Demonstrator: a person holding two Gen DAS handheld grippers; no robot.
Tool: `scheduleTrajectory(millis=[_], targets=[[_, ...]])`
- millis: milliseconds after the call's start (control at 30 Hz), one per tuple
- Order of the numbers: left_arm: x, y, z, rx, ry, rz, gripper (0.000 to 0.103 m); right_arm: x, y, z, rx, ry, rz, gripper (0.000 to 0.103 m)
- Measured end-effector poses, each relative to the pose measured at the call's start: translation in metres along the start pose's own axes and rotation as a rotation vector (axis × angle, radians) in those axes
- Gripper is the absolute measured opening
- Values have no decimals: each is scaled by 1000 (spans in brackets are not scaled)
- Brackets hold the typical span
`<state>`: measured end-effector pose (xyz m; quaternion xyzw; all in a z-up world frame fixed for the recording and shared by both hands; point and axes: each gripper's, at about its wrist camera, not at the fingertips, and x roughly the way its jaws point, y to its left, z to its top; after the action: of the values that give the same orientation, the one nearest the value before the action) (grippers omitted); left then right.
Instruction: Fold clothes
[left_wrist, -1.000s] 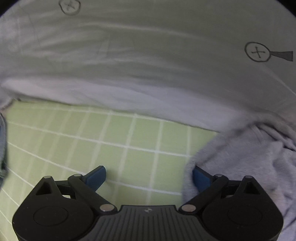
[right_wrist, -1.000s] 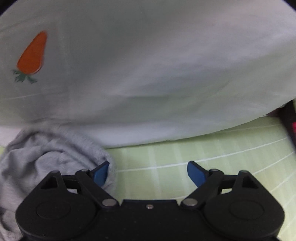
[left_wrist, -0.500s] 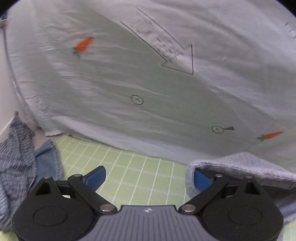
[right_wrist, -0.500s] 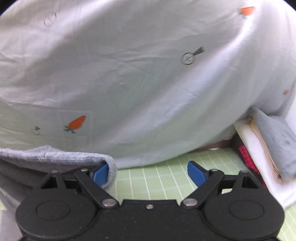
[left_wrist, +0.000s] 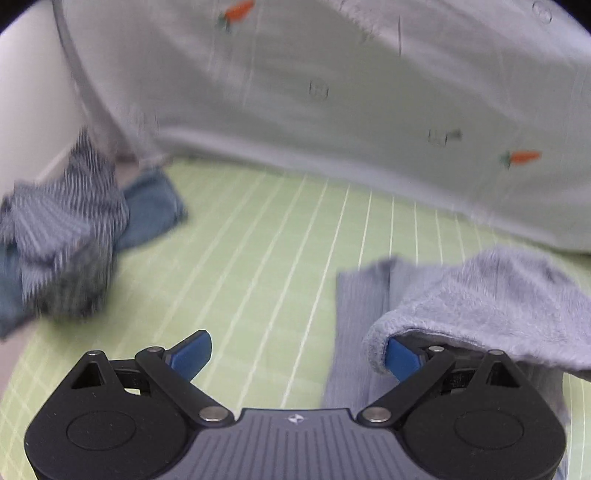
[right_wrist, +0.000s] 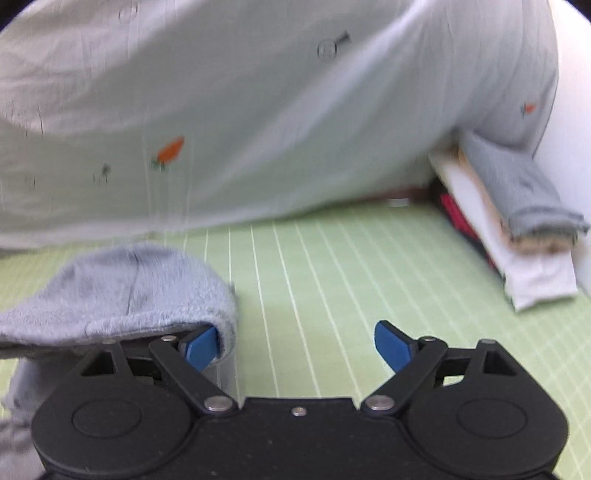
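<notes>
since both my left claw (left_wrist: 297, 354) and right claw (right_wrist: 301, 347) gape wide with the grey garment (left_wrist: 480, 295) merely draped over one finger each above the green surface (left_wrist: 277, 240), it could slide off.

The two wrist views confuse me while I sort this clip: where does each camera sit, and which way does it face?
Left wrist: on the left gripper, looking down over the green mat at a striped clothes heap; its open fingers show, grey garment over one.
Right wrist: on the right gripper, facing a folded stack; open fingers show, the garment over one.
Shared: mat, grey garment, carrot-print sheet.
</notes>
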<state>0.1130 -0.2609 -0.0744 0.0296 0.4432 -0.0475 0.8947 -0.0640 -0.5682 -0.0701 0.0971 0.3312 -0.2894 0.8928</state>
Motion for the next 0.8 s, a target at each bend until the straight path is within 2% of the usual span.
scheduleTrajectory(millis=[100, 233, 333, 400, 500, 600, 667, 800], targets=[[-4, -4, -10, 36, 35, -13, 97, 1, 3, -8, 3, 53, 18, 89], [-20, -12, -9, 100, -21, -90, 98, -5, 16, -5, -5, 41, 74, 90], [-16, -12, -3, 74, -18, -116, 98, -1, 27, -2, -12, 40, 103, 91], [-3, -10, -2, 61, 17, -92, 98, 11, 33, -3, -15, 73, 105, 91], [27, -11, -12, 92, 130, -13, 98, 36, 37, -13, -31, 160, 90, 91], [49, -7, -25, 81, 219, 31, 98, 57, 38, -22, -9, 233, 95, 91], [52, -3, -29, 47, 234, 13, 98, 67, 41, -26, -9, 267, 93, 91], [45, -3, -30, 63, 218, 6, 98, 66, 42, -24, -8, 265, 102, 91]])
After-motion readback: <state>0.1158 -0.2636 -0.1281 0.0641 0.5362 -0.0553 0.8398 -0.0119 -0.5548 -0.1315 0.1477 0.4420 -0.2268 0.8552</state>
